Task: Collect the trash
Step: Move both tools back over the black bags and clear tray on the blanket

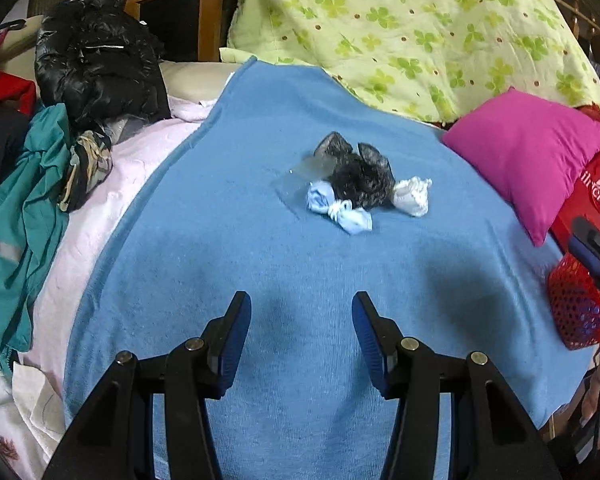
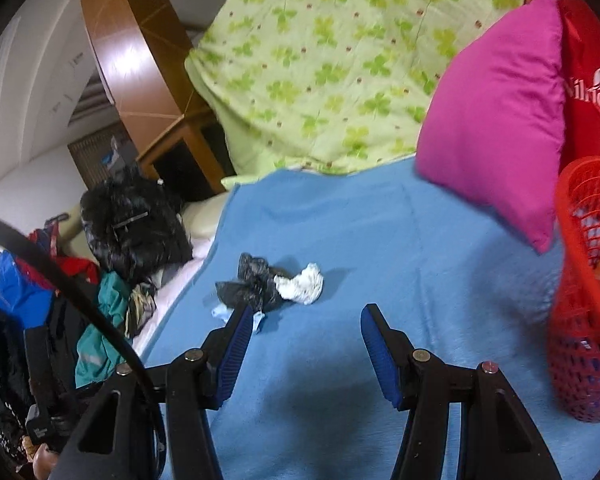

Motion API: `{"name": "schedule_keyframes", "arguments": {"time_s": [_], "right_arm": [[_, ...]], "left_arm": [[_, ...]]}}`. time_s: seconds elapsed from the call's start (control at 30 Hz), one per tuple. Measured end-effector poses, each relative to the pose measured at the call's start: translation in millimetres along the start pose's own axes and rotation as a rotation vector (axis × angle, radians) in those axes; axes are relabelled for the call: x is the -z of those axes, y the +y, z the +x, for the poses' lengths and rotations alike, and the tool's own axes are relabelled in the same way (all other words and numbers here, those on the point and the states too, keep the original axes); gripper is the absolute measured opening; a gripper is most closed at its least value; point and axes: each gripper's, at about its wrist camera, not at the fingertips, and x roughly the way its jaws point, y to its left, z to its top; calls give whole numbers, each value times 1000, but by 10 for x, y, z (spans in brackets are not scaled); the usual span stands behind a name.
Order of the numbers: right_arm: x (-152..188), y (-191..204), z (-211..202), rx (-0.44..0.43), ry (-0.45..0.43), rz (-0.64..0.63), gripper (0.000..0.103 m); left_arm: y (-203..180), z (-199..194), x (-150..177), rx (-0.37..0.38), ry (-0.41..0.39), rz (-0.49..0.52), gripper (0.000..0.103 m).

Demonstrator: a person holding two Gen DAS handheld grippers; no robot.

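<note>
A small heap of trash lies in the middle of the blue blanket (image 1: 228,240): a crumpled black plastic bag (image 1: 360,180), a white tissue wad (image 1: 414,196), a pale blue twisted wrapper (image 1: 340,210) and a clear film scrap (image 1: 300,184). My left gripper (image 1: 298,306) hovers open short of the heap, nothing between its fingers. In the right wrist view the black bag (image 2: 256,280) and white wad (image 2: 302,284) lie just ahead of my right gripper (image 2: 306,318), which is open and empty. A red mesh basket (image 2: 588,300) stands at the right.
A magenta cushion (image 1: 528,156) and a green clover quilt (image 1: 400,24) lie behind the heap. Piled clothes, a black puffy jacket (image 1: 96,68) and a teal garment (image 1: 24,216), crowd the left edge. A red bag (image 2: 592,80) leans behind the basket (image 1: 580,308). The other gripper's tip (image 1: 596,248) shows at right.
</note>
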Motion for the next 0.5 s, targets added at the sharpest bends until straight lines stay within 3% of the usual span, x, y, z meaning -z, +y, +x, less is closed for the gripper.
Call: {"name": "schedule_keyframes", "arguments": {"time_s": [0.5], "right_arm": [[31, -83, 222, -38, 77, 88, 61]], "left_arm": [[-112, -338, -88, 26, -33, -61, 53]]}}
